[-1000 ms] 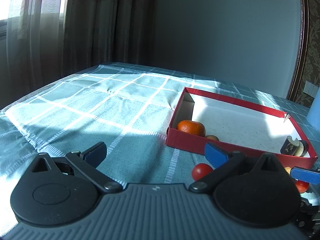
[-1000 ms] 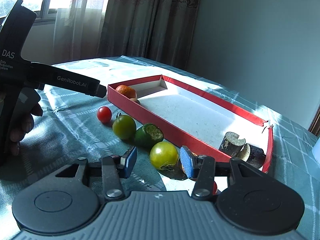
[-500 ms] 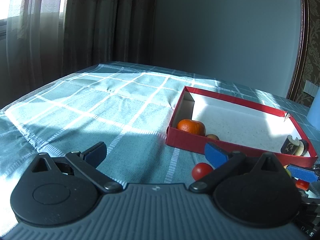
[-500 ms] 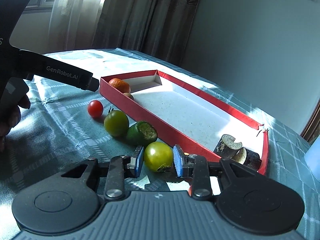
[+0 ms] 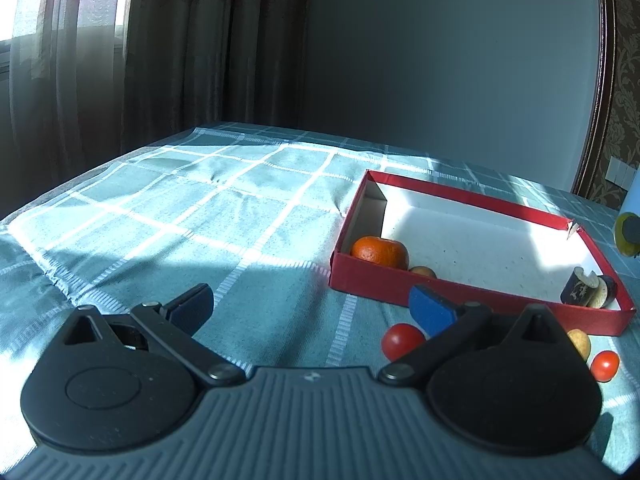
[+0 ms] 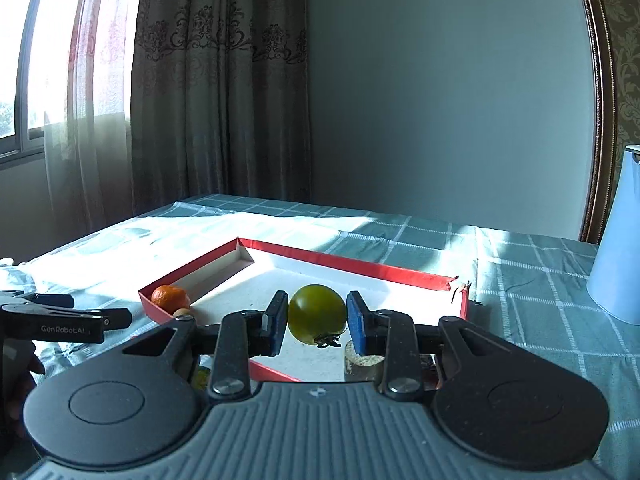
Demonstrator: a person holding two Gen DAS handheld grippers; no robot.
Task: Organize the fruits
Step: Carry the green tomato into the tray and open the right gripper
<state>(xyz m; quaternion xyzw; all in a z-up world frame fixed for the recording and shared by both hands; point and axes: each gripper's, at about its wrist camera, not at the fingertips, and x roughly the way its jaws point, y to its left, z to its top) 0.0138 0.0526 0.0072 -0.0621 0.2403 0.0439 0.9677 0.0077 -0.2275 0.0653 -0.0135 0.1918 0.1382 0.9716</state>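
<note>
- Right gripper [image 6: 317, 320] clamped on the green tomato [image 6: 317, 313], held above the red box [image 6: 344, 261]; box floor mostly bare.
- Left gripper [image 5: 310, 304] jaws wide apart, nothing between, over the tablecloth [image 5: 180, 216] near the box's left corner.
- Orange [image 5: 380, 252] sits in that corner.
- Only the left view shows two red tomatoes [image 5: 402, 340] along the box's near edge.
- Only the right view shows the pale blue jug [image 6: 618, 240] at the table's right edge.
</note>
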